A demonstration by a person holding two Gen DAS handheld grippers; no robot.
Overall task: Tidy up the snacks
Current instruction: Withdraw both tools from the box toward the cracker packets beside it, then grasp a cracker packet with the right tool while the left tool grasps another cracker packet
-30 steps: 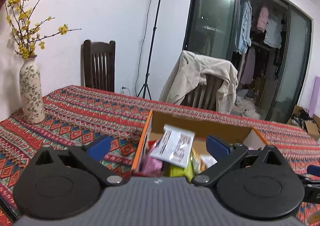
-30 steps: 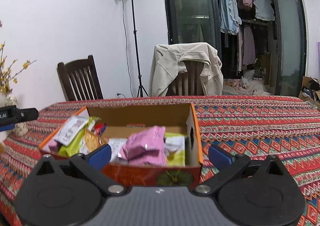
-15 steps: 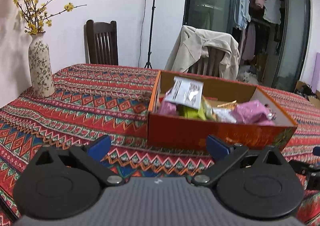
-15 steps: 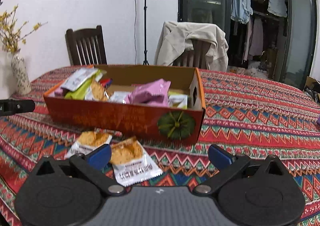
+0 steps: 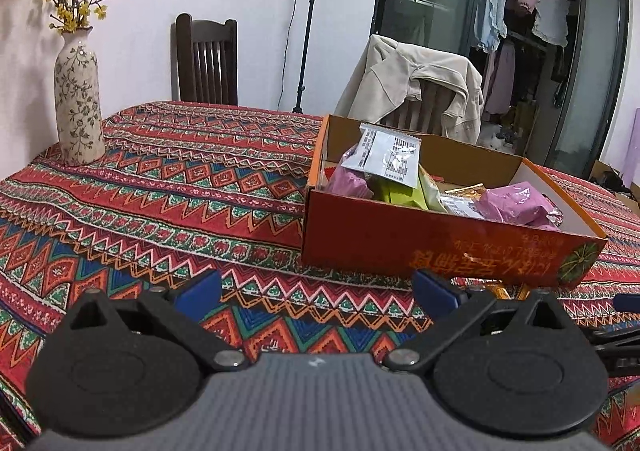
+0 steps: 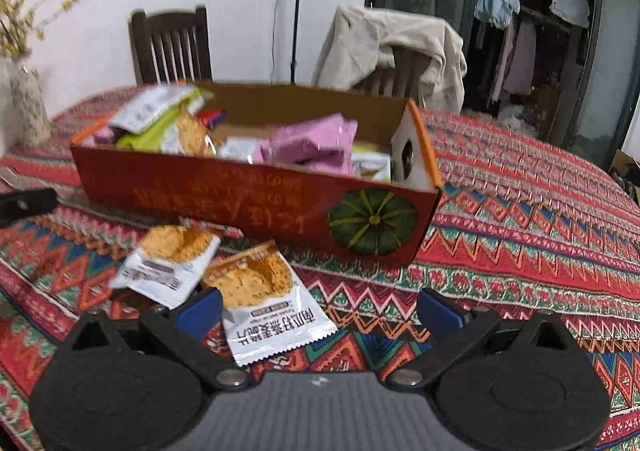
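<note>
The big orange box (image 6: pixel 256 195) sits on the table, full of snacks. Two cookie packs (image 6: pixel 264 295) lie just in front — probably going in next. Both claws, left (image 5: pixel 316 291) and right (image 6: pixel 320 309), are wide open, holding nothing.

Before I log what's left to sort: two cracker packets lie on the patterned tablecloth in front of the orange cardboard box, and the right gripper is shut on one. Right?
Not quite. The right wrist view shows the right gripper open, holding nothing. Both cracker packets do lie on the patterned tablecloth before the orange cardboard box.
</note>
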